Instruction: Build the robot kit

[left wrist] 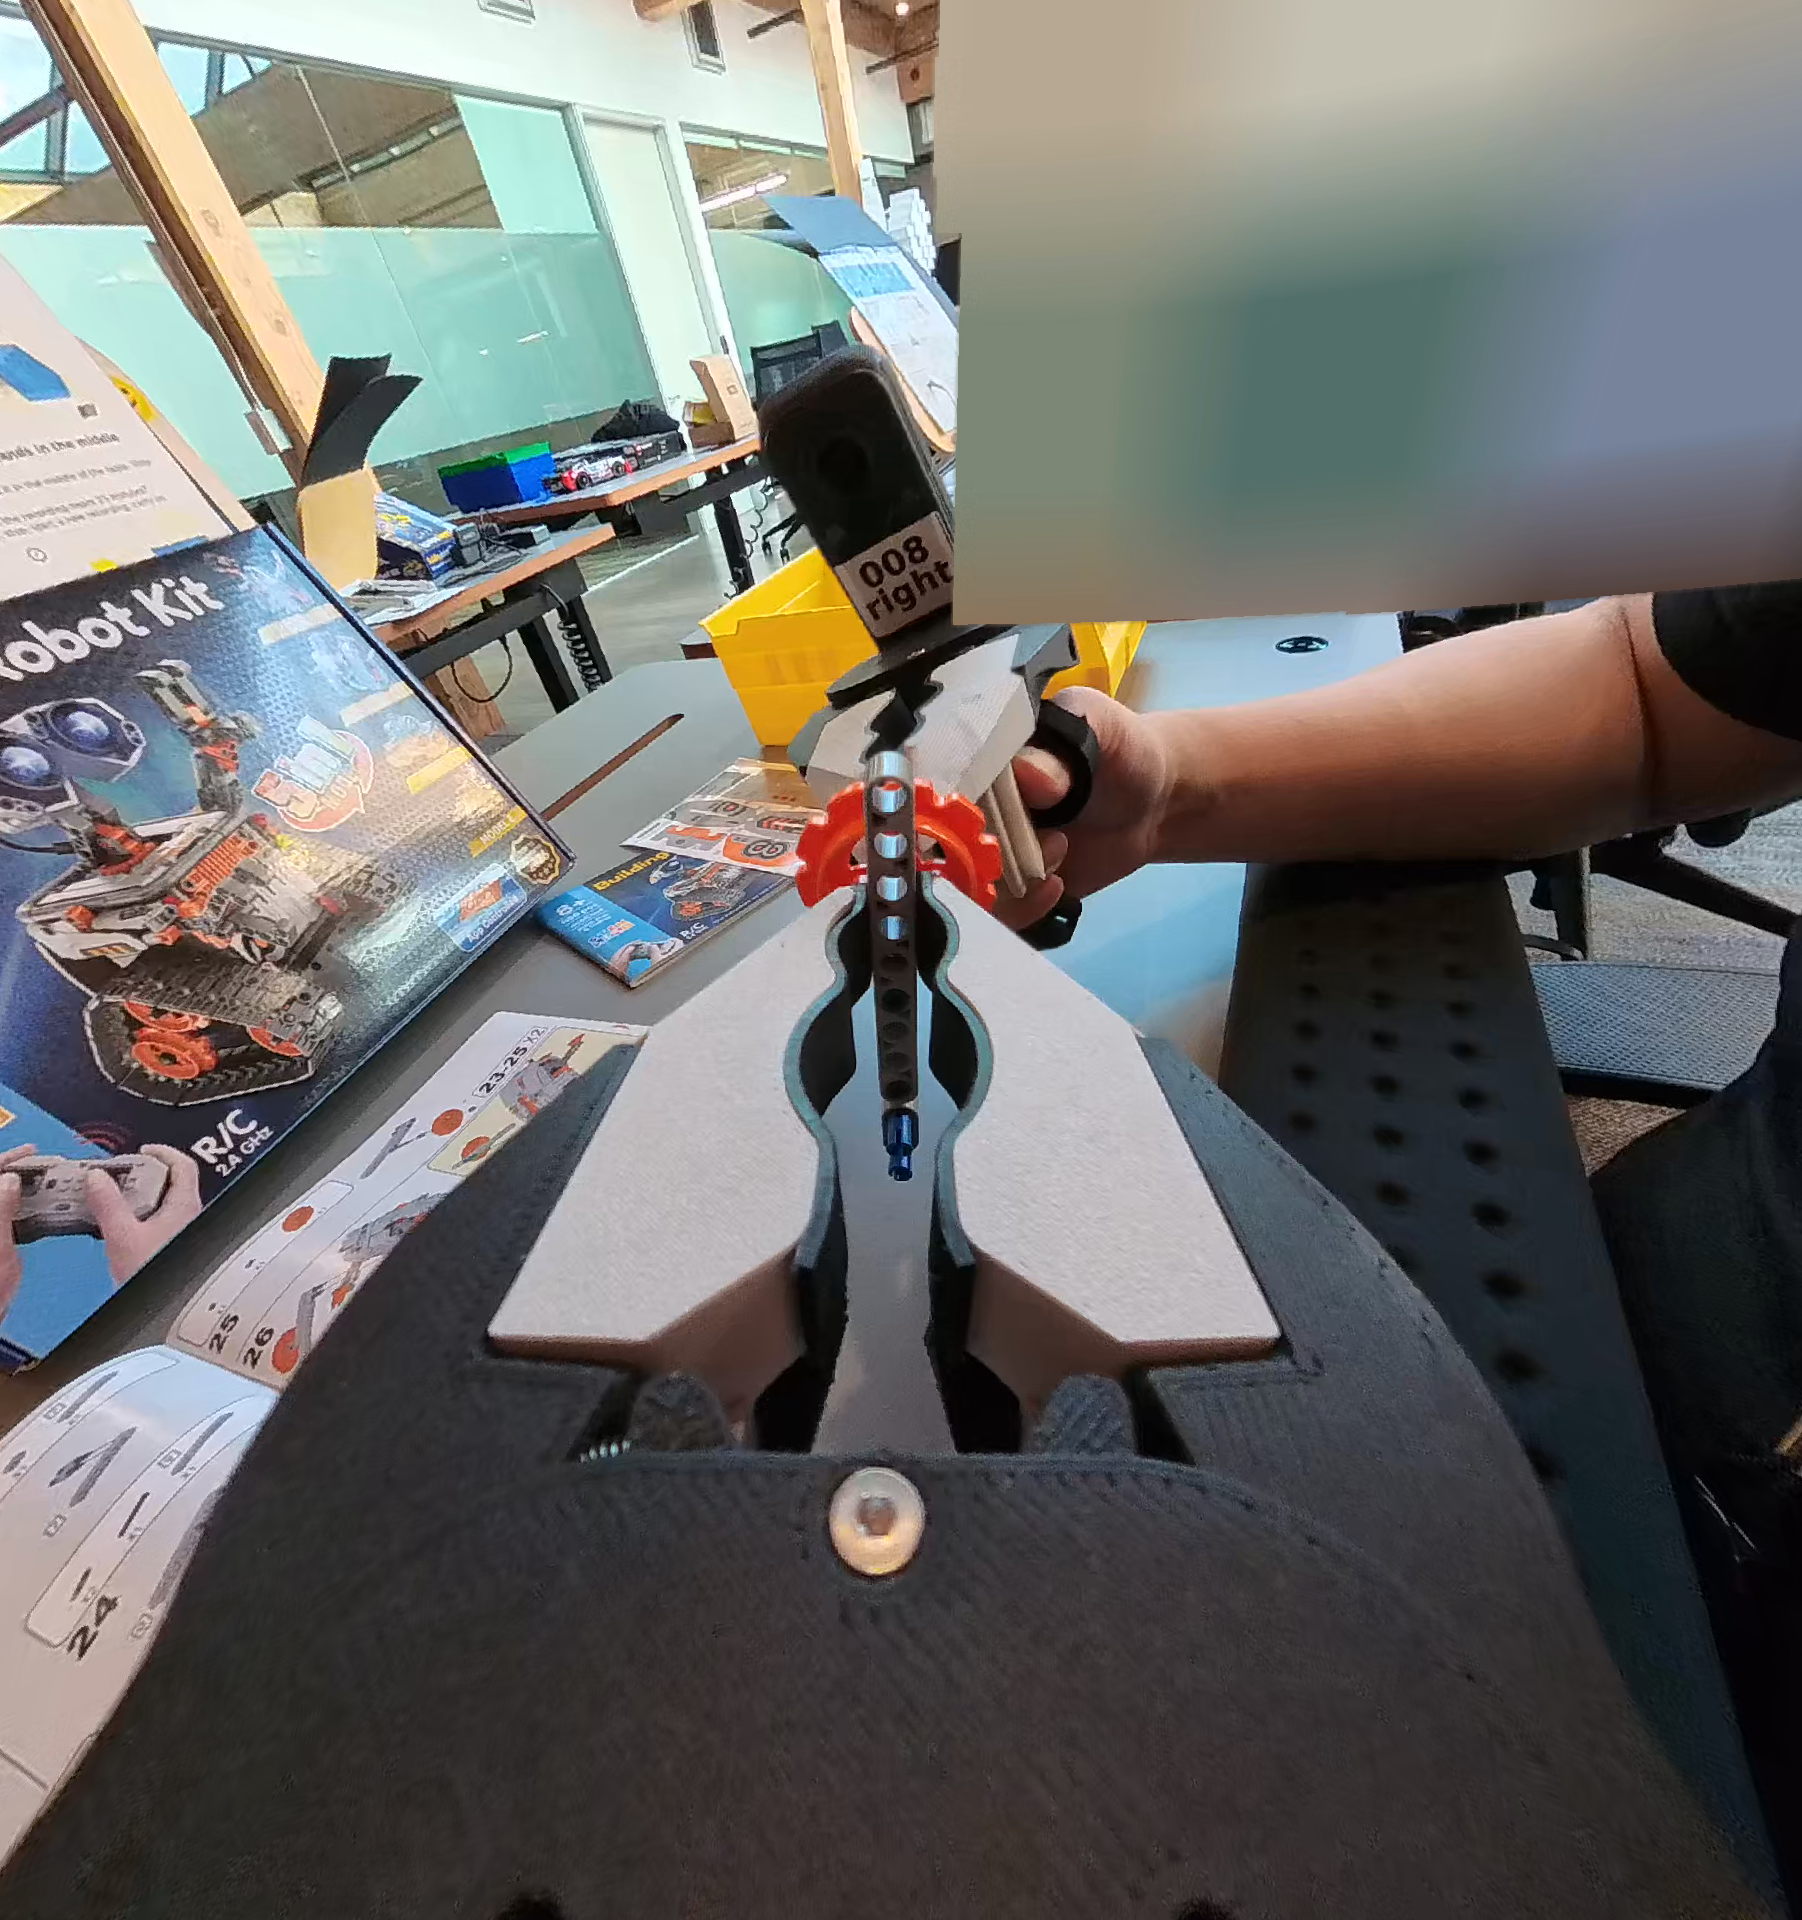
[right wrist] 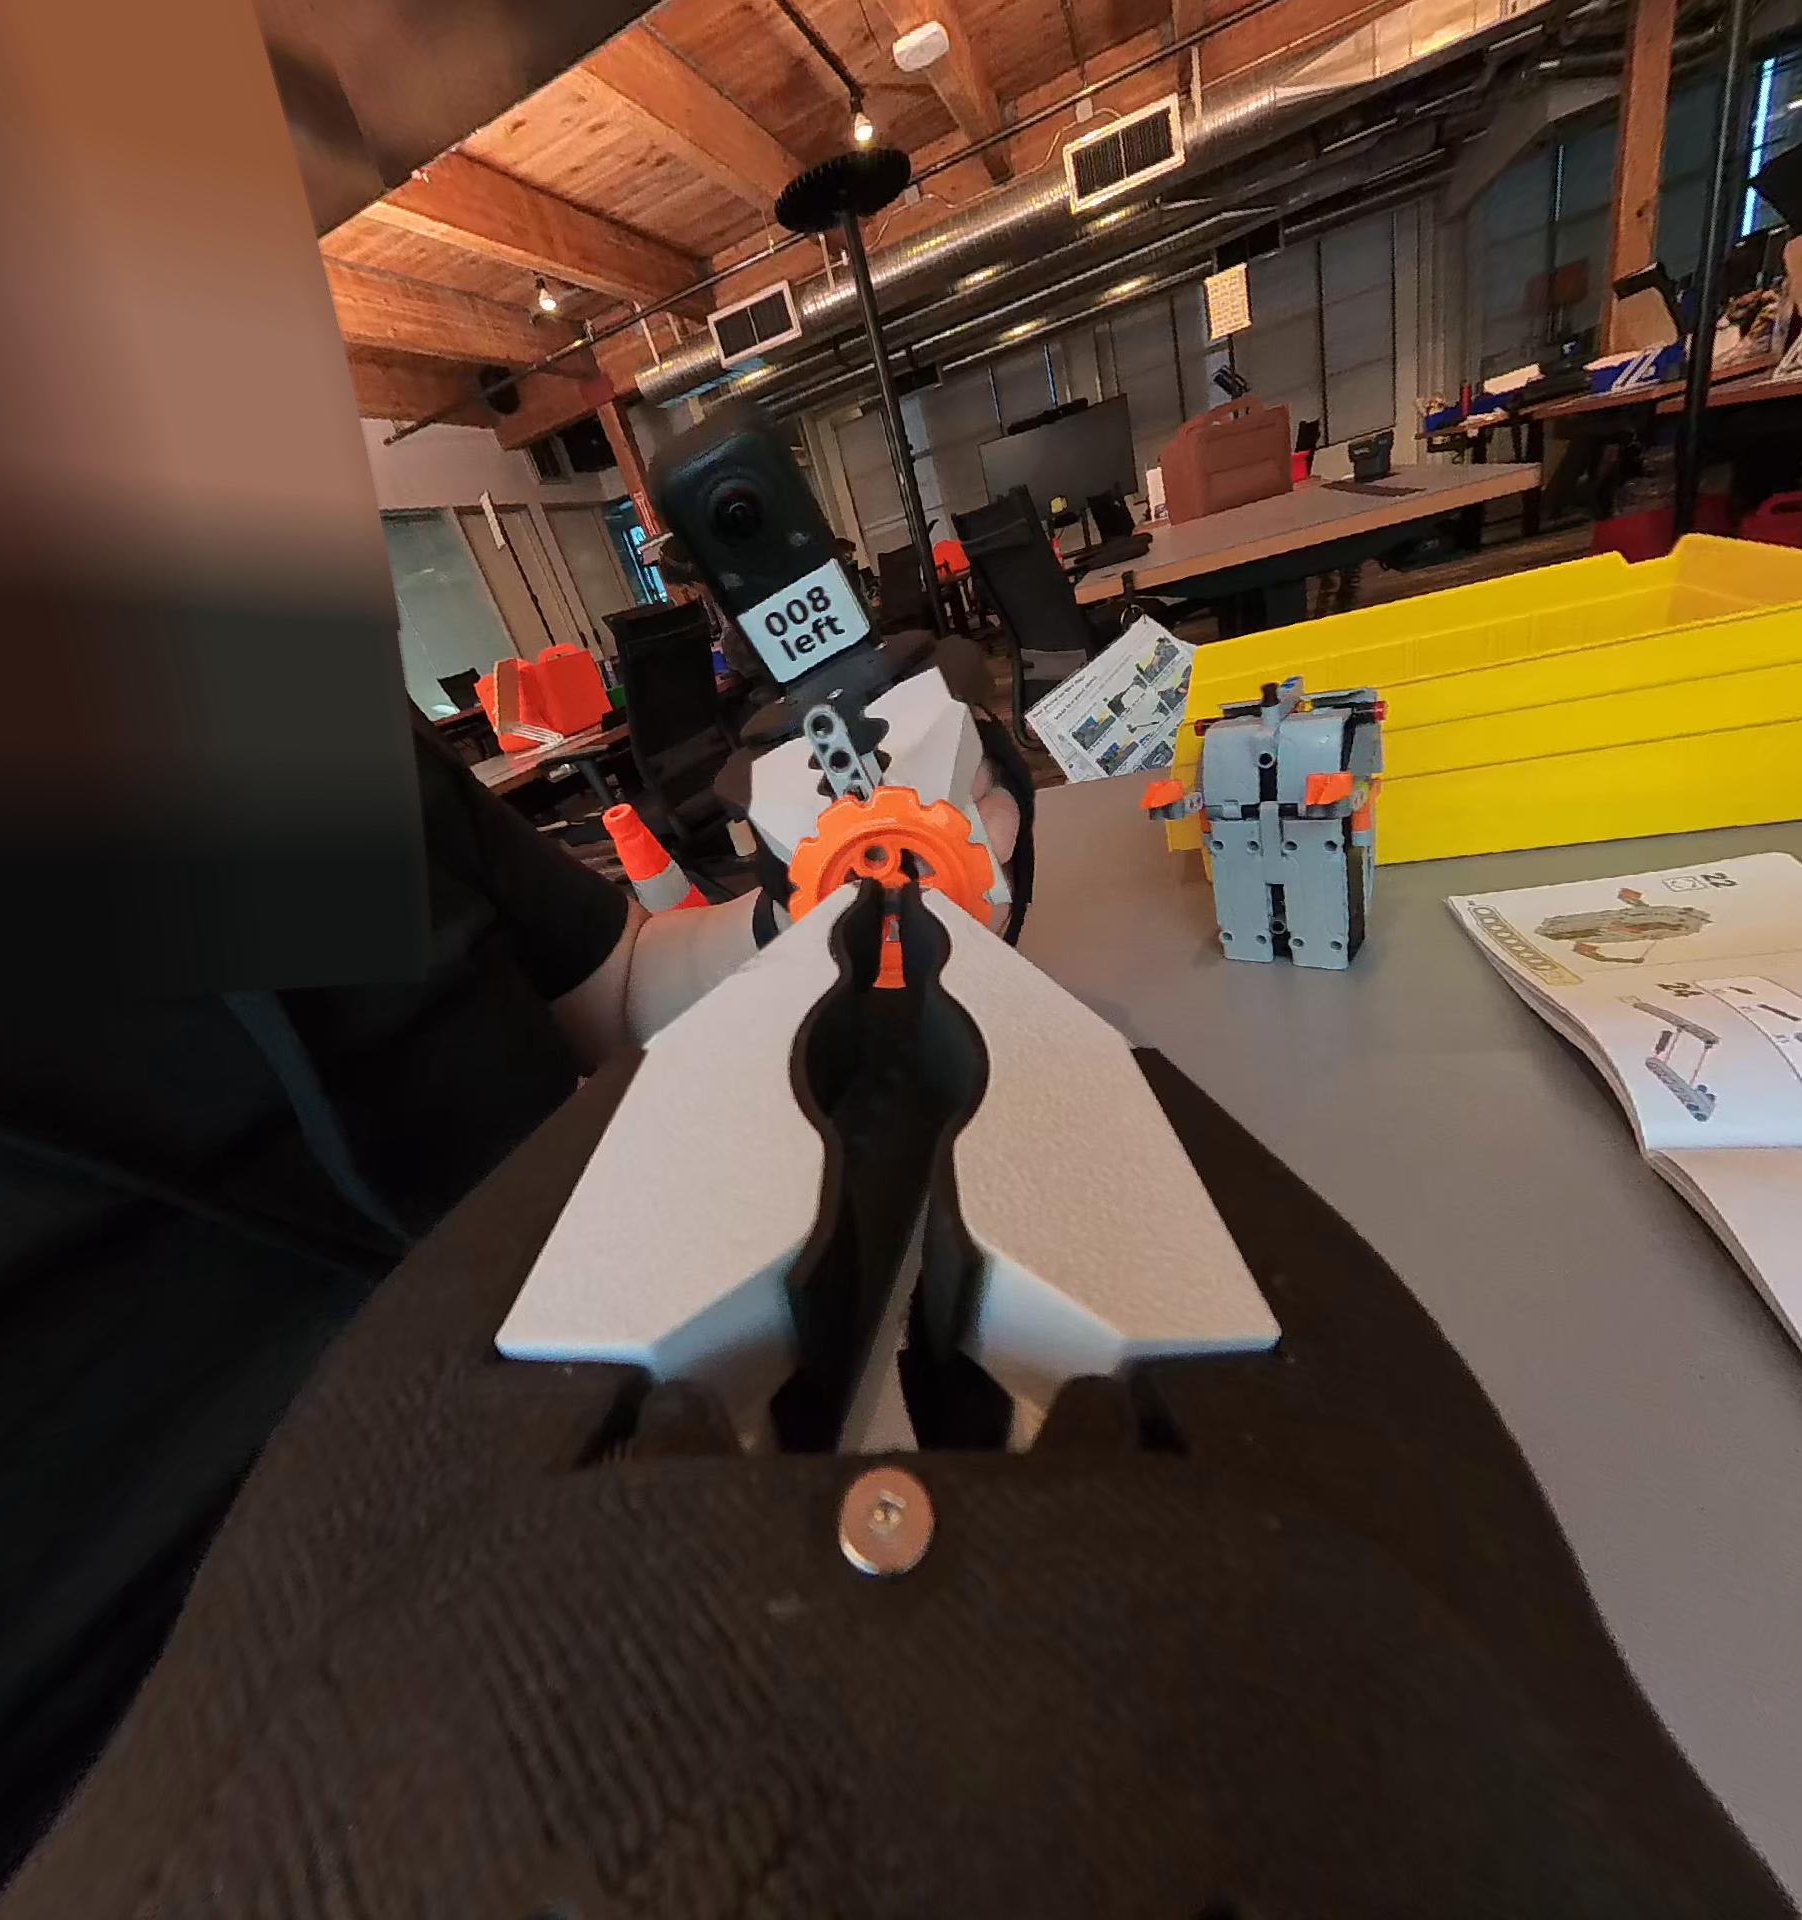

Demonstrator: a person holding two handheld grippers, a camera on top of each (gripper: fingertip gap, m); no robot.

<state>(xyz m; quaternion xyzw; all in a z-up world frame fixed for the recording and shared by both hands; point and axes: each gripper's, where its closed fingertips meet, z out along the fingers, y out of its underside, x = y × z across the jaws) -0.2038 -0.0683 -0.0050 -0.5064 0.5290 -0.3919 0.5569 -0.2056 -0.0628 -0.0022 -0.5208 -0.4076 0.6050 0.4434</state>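
Note:
My left gripper (left wrist: pixel 892 909) is shut on a grey perforated beam (left wrist: pixel 892 997) that runs lengthwise between its fingers. A blue pin (left wrist: pixel 899 1143) sticks out of the beam's near end. The beam's far end meets an orange sprocket wheel (left wrist: pixel 964 847). My right gripper (right wrist: pixel 881 899) is shut on that orange sprocket wheel (right wrist: pixel 938 842). The two grippers face each other tip to tip above the grey table (right wrist: pixel 1292 1143). The right gripper (left wrist: pixel 902 727) shows in the left wrist view, held by a hand (left wrist: pixel 1094 790). The left gripper (right wrist: pixel 855 774) with the beam (right wrist: pixel 837 748) shows in the right wrist view.
A robot kit box (left wrist: pixel 180 883), a small booklet (left wrist: pixel 668 914) and instruction sheets (left wrist: pixel 409 1143) lie at the left. A grey and orange built model (right wrist: pixel 1281 831) stands before a yellow bin (right wrist: pixel 1551 707). An open manual (right wrist: pixel 1707 1018) lies at the right. A black chair (left wrist: pixel 1396 1039) stands close by. Only a small space, under 4 cm, lies between the two pairs of fingers.

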